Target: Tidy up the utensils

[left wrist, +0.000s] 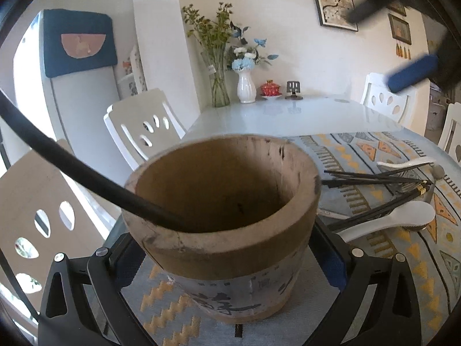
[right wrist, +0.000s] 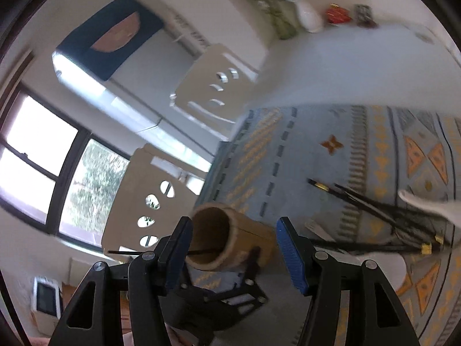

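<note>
Chopsticks [left wrist: 374, 177] and spoons [left wrist: 403, 219] lie on the patterned bench cloth [right wrist: 302, 150]. Left fingers [left wrist: 331, 256] clamp the wooden holder [left wrist: 224, 201]. Right fingers [right wrist: 289, 256] stand apart, empty. Only the right view shows the window [right wrist: 57, 155].

The wooden utensil holder [left wrist: 222, 201] is tan, with a grey band of black calligraphy low on its wall. The tablecloth [left wrist: 403, 248] is pale blue with orange and yellow triangles and zigzags. On it lie black chopsticks [left wrist: 374, 178] with gold bands and white ceramic spoons [left wrist: 403, 219].
</note>
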The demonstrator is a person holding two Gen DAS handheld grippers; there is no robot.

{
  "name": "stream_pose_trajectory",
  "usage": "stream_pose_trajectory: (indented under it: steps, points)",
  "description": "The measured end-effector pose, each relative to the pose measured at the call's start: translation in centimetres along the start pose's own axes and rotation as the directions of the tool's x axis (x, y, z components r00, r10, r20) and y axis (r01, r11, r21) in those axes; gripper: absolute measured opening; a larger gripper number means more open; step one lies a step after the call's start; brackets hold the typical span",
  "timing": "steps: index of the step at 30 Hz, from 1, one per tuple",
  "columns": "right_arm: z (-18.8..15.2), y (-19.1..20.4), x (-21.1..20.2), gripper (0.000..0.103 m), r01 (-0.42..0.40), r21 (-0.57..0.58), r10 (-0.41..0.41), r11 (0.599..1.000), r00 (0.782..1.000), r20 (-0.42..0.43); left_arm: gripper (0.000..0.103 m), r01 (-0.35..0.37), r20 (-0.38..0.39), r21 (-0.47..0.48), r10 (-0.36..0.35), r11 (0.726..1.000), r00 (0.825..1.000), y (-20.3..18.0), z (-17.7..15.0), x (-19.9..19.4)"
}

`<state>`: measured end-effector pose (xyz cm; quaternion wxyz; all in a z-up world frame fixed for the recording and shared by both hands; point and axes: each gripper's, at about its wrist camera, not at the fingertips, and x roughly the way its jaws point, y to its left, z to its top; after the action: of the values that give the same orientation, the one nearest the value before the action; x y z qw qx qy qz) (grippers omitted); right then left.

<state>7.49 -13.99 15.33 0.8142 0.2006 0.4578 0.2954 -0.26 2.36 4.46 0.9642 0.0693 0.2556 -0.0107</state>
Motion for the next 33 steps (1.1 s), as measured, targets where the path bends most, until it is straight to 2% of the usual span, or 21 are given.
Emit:
stream_pose_trajectory:
  steps: [4, 7, 9, 12, 13, 15, 18, 24, 29, 33]
  points:
    - [0.0, -4.0, -0.8, 0.058, 0.078, 0.09, -0.078, 0.993, 0.997, -0.007, 0.101, -0.003, 0.01, 0.007, 0.003, 1.0, 1.0, -0.1, 0.0, -0.2]
    - [-0.3, -7.7, -0.5, 0.058, 0.091, 0.217, -0.079, 0.972, 0.995, -0.062, 0.102, -0.014, 0.008, 0.02, 0.014, 1.0, 1.0, -0.3, -0.1, -0.2]
    - [-0.8, -9.2, 0.0, 0.058, 0.086, 0.258, -0.066, 0.962, 0.994, -0.085, 0.102, -0.012, 0.004, 0.019, 0.012, 1.0, 1.0, -0.3, -0.1, -0.1]
    - [-1.6, -11.1, 1.5, 0.058, 0.163, 0.307, -0.114, 0.938, 0.979, -0.171, 0.102, -0.009, -0.002, 0.011, 0.009, 1.0, 1.0, 0.0, 0.0, 0.0]
    - [-1.9, -12.3, 1.7, 0.058, 0.185, 0.361, -0.122, 0.914, 0.974, -0.192, 0.102, -0.009, -0.004, 0.006, 0.009, 1.0, 1.0, 0.1, 0.0, 0.1]
    - [-3.2, -15.5, 1.4, 0.058, 0.171, 0.522, -0.088, 0.836, 0.98, -0.18, 0.102, -0.003, -0.006, 0.001, 0.003, 1.0, 1.0, 0.3, -0.1, 0.2]
    - [-4.5, -18.5, 0.3, 0.058, 0.171, 0.634, -0.092, 0.754, 0.983, -0.156, 0.102, -0.001, -0.014, 0.002, 0.001, 1.0, 1.0, 0.3, -0.1, 0.4]
    - [-5.0, -21.6, -0.3, 0.058, 0.095, 0.716, -0.051, 0.691, 0.995, -0.082, 0.102, 0.004, -0.045, 0.004, -0.004, 1.0, 0.999, 0.3, -0.2, 1.0]
    - [-4.9, -22.5, 1.1, 0.058, 0.125, 0.735, -0.076, 0.667, 0.992, -0.101, 0.102, 0.009, -0.047, 0.0, -0.009, 1.0, 0.999, 0.4, -0.2, 0.9]
    - [-5.1, -23.5, 1.7, 0.057, 0.107, 0.753, -0.076, 0.649, 0.994, -0.076, 0.102, 0.018, -0.068, -0.002, -0.018, 1.0, 0.998, 0.6, -0.1, 1.4]
